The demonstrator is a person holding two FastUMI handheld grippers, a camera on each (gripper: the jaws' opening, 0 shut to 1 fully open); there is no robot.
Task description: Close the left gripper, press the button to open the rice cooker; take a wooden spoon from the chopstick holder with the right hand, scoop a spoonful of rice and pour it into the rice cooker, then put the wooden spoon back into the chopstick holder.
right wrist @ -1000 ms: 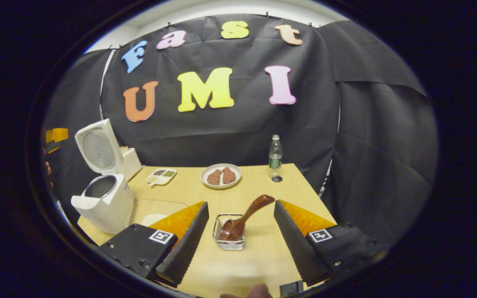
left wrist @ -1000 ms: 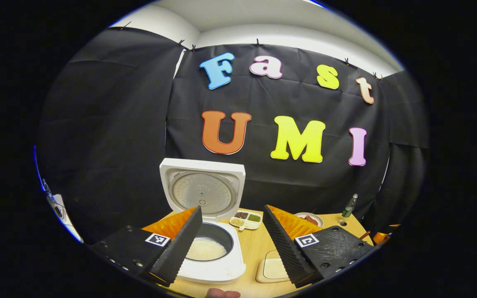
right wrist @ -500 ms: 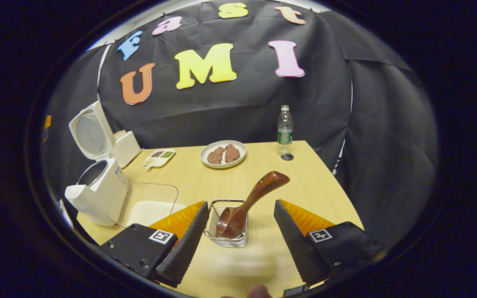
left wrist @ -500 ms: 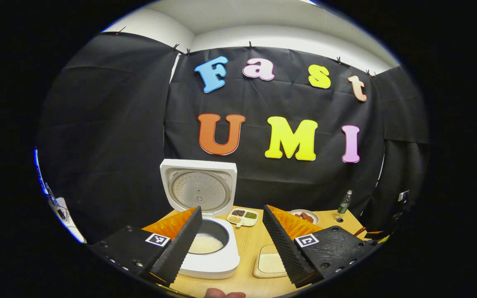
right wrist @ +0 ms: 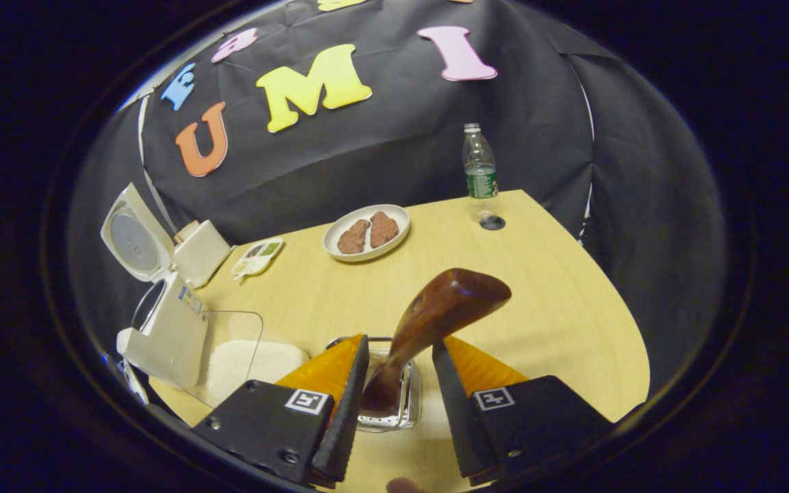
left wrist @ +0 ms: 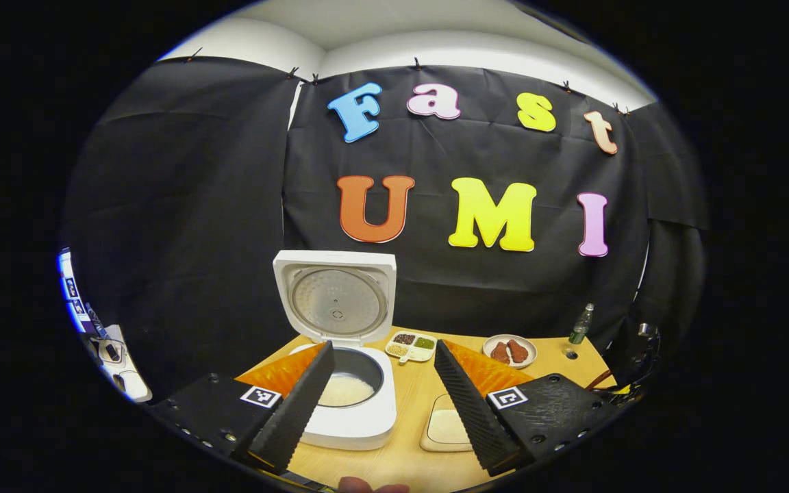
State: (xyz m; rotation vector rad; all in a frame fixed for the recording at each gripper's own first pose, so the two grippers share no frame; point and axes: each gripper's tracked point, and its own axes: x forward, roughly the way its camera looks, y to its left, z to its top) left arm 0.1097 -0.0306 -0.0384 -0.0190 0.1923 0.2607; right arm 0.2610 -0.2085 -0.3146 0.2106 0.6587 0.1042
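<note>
Right gripper view: wooden spoon stands between the narrowed jaws.

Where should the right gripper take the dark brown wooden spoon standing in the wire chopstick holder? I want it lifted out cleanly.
Grip the dark brown wooden spoon on its narrow handle neck, just above the wire chopstick holder. The handle leans up and to the right and widens at its end, so come from above with the right gripper straddling the neck, one finger on each side.

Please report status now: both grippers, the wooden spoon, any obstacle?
Left gripper open, idle before open rice cooker. Right gripper jaws straddle wooden spoon in chopstick holder, not yet clamped. Nothing in the way.
</note>
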